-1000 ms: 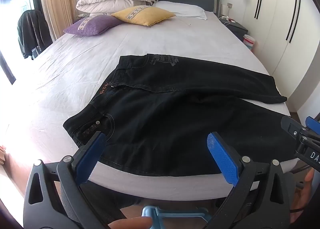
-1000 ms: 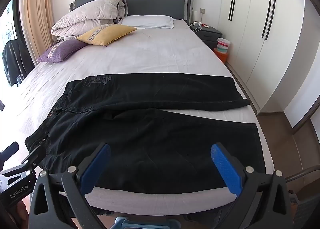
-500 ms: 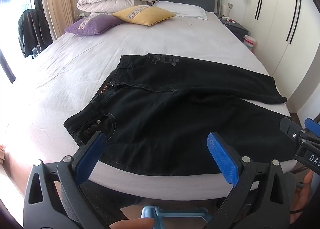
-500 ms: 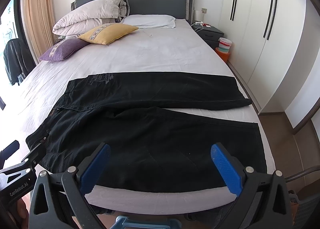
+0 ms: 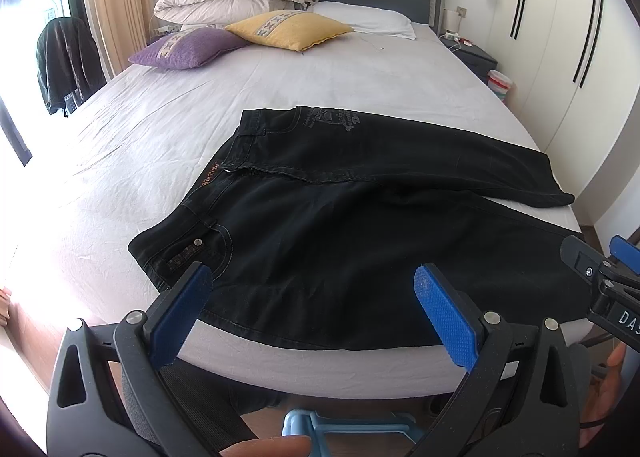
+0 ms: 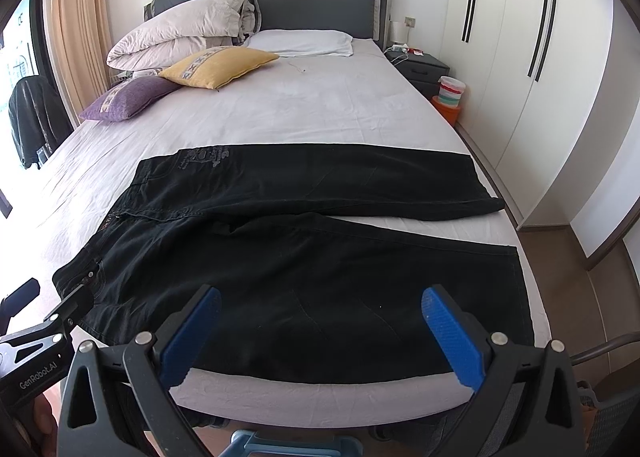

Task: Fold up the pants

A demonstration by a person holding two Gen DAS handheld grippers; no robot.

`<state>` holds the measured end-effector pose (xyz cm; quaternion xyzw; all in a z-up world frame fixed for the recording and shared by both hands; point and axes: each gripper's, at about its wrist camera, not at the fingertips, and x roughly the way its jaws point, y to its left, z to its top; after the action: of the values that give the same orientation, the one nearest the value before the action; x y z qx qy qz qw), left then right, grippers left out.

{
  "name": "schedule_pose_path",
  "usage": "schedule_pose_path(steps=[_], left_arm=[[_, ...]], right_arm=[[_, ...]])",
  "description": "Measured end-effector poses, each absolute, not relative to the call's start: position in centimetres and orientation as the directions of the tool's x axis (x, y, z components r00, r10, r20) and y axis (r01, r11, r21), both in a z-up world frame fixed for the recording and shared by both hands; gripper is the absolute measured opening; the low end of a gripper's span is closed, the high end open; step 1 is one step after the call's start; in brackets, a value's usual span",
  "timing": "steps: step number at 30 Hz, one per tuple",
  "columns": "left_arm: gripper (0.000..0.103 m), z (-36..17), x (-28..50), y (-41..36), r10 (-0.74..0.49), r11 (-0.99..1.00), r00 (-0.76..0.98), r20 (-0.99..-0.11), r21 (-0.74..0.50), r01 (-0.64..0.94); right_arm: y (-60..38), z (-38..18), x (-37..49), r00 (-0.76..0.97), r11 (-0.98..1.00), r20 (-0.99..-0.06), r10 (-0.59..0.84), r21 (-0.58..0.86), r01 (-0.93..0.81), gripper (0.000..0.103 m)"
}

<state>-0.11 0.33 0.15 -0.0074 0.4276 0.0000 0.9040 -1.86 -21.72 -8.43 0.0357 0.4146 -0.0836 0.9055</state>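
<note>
Hovering at the foot of the bed [image 6: 360,109], I had both claws spread wide and holding nothing: the left gripper [image 5: 316,311] over the waist end of the pants [image 6: 300,257], the right gripper [image 6: 320,331] over the near leg. The pants lay flat across the bed's foot end, waistband toward the left side of the bed, cuffs toward the right, the far leg angled slightly away from the near one so a wedge of sheet showed between them. I judged them to be dark denim: fairly heavy, limp but with body, likely to drag on the sheet rather than slide, and not fragile. The thick seamed spots looked like the best grips, so I reckoned on the waistband corner near the button for my left and the near cuff hem for my right, pinching both layers. As for containers, a small striped bucket [image 6: 451,91] stood on the floor right of the bed, on something orange; I could not tell what was in it.
</note>
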Motion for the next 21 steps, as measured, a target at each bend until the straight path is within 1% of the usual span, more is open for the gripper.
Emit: schedule_pose_path(steps=[21], left_arm=[[0.103, -0.15, 0.0, 0.46, -0.008, 1.0, 0.631, -0.775, -0.017, -0.008]], right_arm=[[-21.37, -8.36, -1.96, 0.641, 0.984, -0.758, -0.121, -0.004, 0.18, 0.103]])
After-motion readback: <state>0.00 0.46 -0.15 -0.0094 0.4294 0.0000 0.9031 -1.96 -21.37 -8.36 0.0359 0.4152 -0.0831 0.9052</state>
